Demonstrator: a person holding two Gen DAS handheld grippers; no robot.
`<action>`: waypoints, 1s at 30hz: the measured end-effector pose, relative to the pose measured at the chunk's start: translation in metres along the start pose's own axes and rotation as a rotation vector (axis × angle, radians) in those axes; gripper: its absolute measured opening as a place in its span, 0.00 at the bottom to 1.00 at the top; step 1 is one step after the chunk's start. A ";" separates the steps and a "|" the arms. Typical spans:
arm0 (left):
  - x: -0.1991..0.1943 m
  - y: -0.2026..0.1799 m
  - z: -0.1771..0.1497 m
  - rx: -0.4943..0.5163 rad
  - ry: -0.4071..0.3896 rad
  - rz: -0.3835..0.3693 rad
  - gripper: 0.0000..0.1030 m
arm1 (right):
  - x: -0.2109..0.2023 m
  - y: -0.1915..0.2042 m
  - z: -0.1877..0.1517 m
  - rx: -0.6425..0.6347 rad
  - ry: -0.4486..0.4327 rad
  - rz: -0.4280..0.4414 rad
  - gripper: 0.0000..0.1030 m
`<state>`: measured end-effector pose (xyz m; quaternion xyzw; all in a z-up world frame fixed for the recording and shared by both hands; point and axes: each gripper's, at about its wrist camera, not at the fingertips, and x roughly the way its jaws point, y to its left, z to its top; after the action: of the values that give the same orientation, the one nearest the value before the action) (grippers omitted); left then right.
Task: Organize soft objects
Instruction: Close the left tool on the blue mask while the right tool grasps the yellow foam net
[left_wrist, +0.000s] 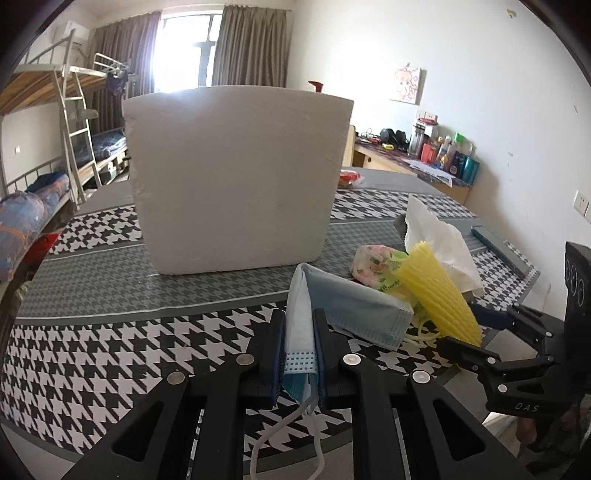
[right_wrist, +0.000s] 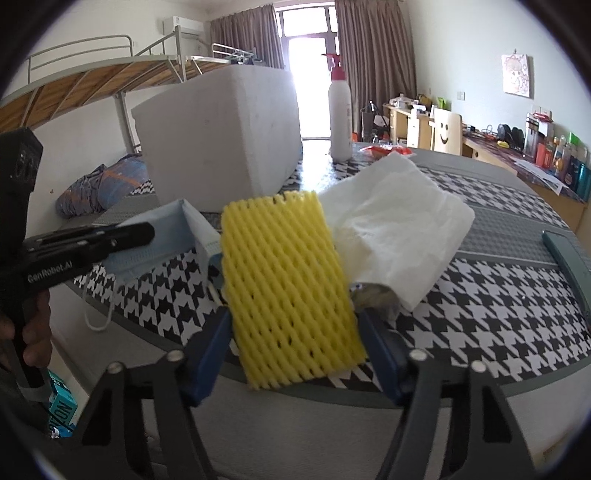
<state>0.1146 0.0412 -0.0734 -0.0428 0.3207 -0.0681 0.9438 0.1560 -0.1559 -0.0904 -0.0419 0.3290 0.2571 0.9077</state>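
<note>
My left gripper (left_wrist: 300, 332) is shut on a light blue face mask (left_wrist: 354, 310), its ear loops dangling below the fingers. A white foam box (left_wrist: 236, 177) stands behind it on the houndstooth table (left_wrist: 110, 332). To the right lies a pile: a floral pouch (left_wrist: 373, 264), a white tissue (left_wrist: 439, 236) and a yellow foam net (left_wrist: 436, 295). In the right wrist view my right gripper (right_wrist: 295, 325) has the yellow foam net (right_wrist: 288, 288) between its blue pads, which touch both edges. The left gripper (right_wrist: 147, 230) and the mask (right_wrist: 166, 236) show at the left.
A white pump bottle (right_wrist: 340, 110) and a red packet (right_wrist: 384, 148) sit at the far side of the table. A grey-green flat bar (right_wrist: 569, 258) lies at the right edge. A bunk bed (left_wrist: 74, 110) stands left, a cluttered desk (left_wrist: 436, 162) right.
</note>
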 end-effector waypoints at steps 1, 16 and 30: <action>0.000 0.000 0.000 -0.001 -0.001 0.000 0.15 | -0.001 0.001 0.000 -0.004 0.000 -0.001 0.64; -0.015 -0.002 0.002 -0.004 -0.038 -0.030 0.15 | -0.026 -0.005 0.000 0.009 -0.035 0.007 0.23; -0.013 -0.008 -0.012 0.026 0.007 -0.059 0.06 | -0.035 -0.009 0.003 0.024 -0.070 -0.003 0.23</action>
<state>0.0969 0.0353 -0.0739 -0.0397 0.3219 -0.1003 0.9406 0.1395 -0.1785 -0.0674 -0.0223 0.2999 0.2532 0.9195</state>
